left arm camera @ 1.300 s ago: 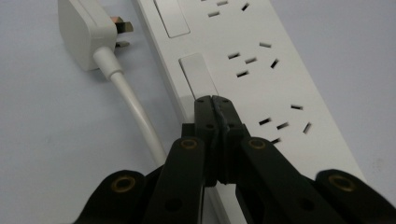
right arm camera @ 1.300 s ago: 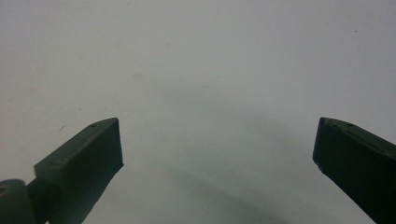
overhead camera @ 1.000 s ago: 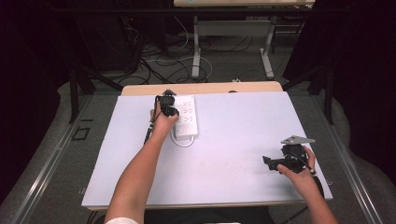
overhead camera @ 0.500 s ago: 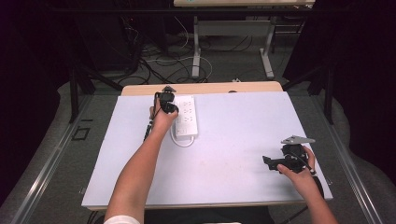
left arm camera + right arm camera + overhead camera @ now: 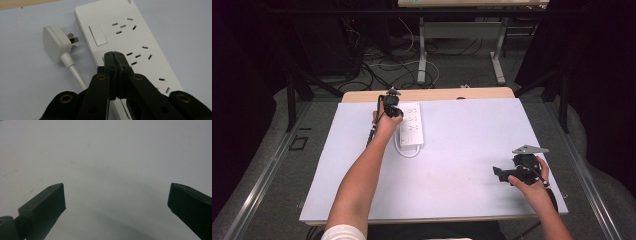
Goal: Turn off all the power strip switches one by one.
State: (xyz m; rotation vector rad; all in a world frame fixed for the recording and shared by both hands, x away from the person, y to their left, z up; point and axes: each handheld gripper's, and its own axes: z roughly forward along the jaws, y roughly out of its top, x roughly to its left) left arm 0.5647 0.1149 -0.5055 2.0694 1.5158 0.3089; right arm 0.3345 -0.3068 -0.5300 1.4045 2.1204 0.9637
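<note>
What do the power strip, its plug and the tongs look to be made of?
Power strip: likely white moulded plastic, smooth with a soft sheen. Plug: the same white plastic, with metal-looking pins. Left tongs: apparently matte black plastic, with brass-coloured rivets at the joints.

A pale sheet [image 5: 462,165] lies flat under my left fingers [image 5: 109,58] and my right fingers [image 5: 47,202], bare between the right pair. Just beyond my left fingers a strip of wooden tabletop [image 5: 437,94] shows past the sheet's far edge. Farther off, tangled cables [image 5: 377,65] lie on the grey floor [image 5: 277,110] around white desk legs [image 5: 422,55].
</note>
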